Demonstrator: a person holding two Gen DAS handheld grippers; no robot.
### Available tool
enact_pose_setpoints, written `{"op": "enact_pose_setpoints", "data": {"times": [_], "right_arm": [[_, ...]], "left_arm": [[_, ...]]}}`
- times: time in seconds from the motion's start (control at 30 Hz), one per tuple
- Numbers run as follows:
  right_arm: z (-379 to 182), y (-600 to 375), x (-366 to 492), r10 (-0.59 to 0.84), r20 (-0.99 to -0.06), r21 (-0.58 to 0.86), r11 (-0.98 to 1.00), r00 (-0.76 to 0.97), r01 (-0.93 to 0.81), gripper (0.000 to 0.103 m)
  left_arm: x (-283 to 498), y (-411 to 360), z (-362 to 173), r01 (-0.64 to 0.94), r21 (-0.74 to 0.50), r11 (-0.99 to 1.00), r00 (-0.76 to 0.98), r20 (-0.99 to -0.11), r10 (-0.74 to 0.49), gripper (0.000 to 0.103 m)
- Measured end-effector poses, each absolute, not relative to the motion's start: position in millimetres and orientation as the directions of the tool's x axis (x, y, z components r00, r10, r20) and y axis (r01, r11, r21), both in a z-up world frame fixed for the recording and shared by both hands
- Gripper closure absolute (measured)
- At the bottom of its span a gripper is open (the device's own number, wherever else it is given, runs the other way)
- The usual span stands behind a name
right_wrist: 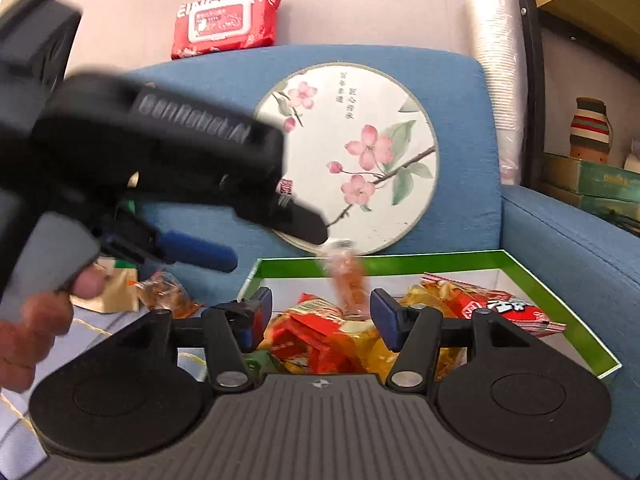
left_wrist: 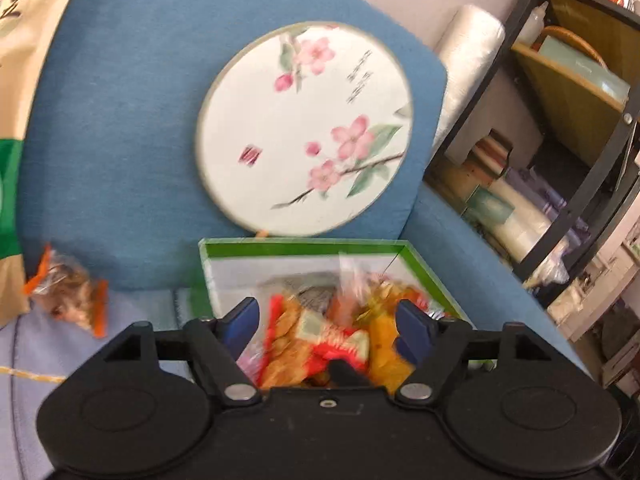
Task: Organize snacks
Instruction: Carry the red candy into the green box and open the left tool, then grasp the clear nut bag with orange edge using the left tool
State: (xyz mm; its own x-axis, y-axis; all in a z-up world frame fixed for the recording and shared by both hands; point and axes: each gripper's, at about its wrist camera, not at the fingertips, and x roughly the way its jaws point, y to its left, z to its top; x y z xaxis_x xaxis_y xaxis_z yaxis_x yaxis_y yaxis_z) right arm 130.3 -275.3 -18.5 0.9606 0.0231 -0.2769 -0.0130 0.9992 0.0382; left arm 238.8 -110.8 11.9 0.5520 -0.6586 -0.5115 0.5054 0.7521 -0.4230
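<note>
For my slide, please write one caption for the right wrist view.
Open right hand-held gripper above the green-rimmed box of snack packets, a clear packet blurred above it.

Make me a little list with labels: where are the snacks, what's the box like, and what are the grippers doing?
Place: blue sofa
Box: green-rimmed box on the seat, open on top
In the box: pile of red and yellow snack packets
In the air: blurred clear packet above the box, held by neither gripper
Outside the box: orange-edged clear packet on the seat to the left
Behind the box: round flower fan leaning on the backrest
Left gripper: open, empty
Right gripper: open, empty
</note>
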Motion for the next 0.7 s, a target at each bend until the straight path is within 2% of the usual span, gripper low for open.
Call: {"op": "enact_pose_setpoints", "data": {"times": [0.17, 0.2, 0.4, 0.7], "right_arm": [[-18.1, -261.7, 119.8, 0.053, -0.265, 0.022, 0.999, 0.963, -0.049, 0.004], [-18.4, -258.9, 116.2, 0.061, -0.268, 0.023, 0.998, 0.961, -0.057, 0.0], [-17.3, -239.4, 102.4, 0.104, -0.291, 0.01, 0.994, 0.951, -0.106, 0.0], [-16.0, -228.8, 100.8, 0.144, -0.29, 0.005, 0.989, 0.946, -0.149, 0.0]], "left_arm": [[240.2, -74.8, 11.2, 0.457, -0.393, 0.798, 0.598, -0.528, -0.603, 0.0], [239.2, -66.4, 10.5, 0.439, -0.375, 0.817, 0.621, -0.53, -0.577, 0.0], [259.2, -9.5, -11.8, 0.199, -0.31, 0.93, 0.737, -0.577, -0.35, 0.0], [295.4, -15.3, -36.6, 0.055, -0.36, 0.932, 0.74, -0.612, -0.28, 0.0]]}}
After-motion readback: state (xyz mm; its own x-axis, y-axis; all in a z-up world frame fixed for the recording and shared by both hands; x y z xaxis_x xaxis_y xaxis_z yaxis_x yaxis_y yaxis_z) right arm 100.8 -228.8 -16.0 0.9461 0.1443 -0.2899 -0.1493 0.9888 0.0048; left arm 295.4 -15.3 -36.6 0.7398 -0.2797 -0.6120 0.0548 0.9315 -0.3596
